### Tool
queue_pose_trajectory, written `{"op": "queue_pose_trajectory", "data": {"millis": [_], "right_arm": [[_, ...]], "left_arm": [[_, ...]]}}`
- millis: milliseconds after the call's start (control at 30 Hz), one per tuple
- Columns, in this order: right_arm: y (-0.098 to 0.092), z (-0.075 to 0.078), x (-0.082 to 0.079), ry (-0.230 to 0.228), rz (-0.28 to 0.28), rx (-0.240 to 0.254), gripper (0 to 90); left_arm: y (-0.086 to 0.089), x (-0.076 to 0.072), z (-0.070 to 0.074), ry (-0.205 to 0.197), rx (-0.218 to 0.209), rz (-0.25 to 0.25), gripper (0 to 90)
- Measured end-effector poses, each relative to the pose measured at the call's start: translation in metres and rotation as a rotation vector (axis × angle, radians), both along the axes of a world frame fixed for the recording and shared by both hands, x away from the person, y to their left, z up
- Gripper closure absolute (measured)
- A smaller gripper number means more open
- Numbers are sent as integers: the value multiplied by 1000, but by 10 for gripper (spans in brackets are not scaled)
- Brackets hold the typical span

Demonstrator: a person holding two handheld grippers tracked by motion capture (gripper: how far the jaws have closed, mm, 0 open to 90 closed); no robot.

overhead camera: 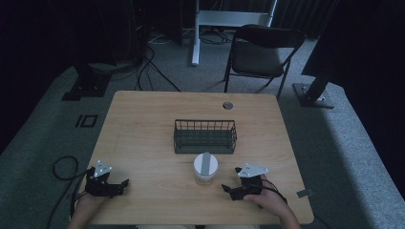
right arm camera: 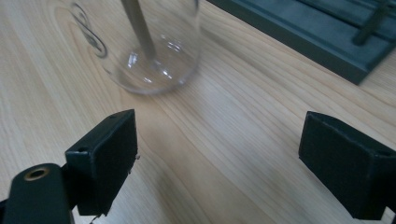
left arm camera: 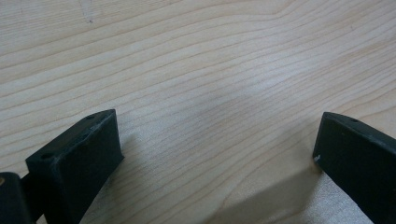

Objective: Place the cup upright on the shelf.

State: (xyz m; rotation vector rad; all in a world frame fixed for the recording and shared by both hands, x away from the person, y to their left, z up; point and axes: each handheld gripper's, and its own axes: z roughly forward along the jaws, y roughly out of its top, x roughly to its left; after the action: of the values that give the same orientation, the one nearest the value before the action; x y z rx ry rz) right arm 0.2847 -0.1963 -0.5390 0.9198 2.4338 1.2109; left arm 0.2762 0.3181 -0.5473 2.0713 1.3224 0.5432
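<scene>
Jar (overhead camera: 206,168), of clear glass with a white lid crossed by a grey strip, is shown upright on the wooden counter (overhead camera: 143,143), just in front of the dark wire basket (overhead camera: 205,136) and apart from it. In the right gripper view the rounded glass base of the jar (right arm camera: 154,51) is seen ahead and to the left of the jaws, with the basket's dark floor (right arm camera: 327,42) beyond at upper right. The right gripper (overhead camera: 230,189) is held low near the counter's near edge, just to the right of the jar and not touching it; its jaws are spread wide with nothing between them. The left gripper (overhead camera: 123,183) is held well apart from the jar at the near left of the counter; its jaws are likewise spread wide over bare wood, as is confirmed in the left gripper view (left arm camera: 219,154). The step in hand is judged to be the approach before any grasp, the jar being untouched. For the next move, the right gripper would probably have to be swung left and advanced until the glass wall stands between the open jaws, and then closed gently, since smooth glass may slip or tip. Whether the basket is the intended destination cannot be told.
</scene>
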Motion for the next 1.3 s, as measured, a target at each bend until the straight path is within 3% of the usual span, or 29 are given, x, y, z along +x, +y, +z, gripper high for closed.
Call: {"op": "queue_pose_trajectory", "data": {"millis": [400,733,967,1300], "right_arm": [[21,1,-1,-13,59,23,115],[33,7,-1,-58,72,109,115],[43,4,-2,-54,97,116,115],[59,-2,-1,-57,73,152,114]], "left_arm": [[0,0,0,0,0,0,12],[0,0,0,-1,-2,1,12],[0,0,0,-1,-2,1,12],[0,0,0,-1,-2,1,12]]}}
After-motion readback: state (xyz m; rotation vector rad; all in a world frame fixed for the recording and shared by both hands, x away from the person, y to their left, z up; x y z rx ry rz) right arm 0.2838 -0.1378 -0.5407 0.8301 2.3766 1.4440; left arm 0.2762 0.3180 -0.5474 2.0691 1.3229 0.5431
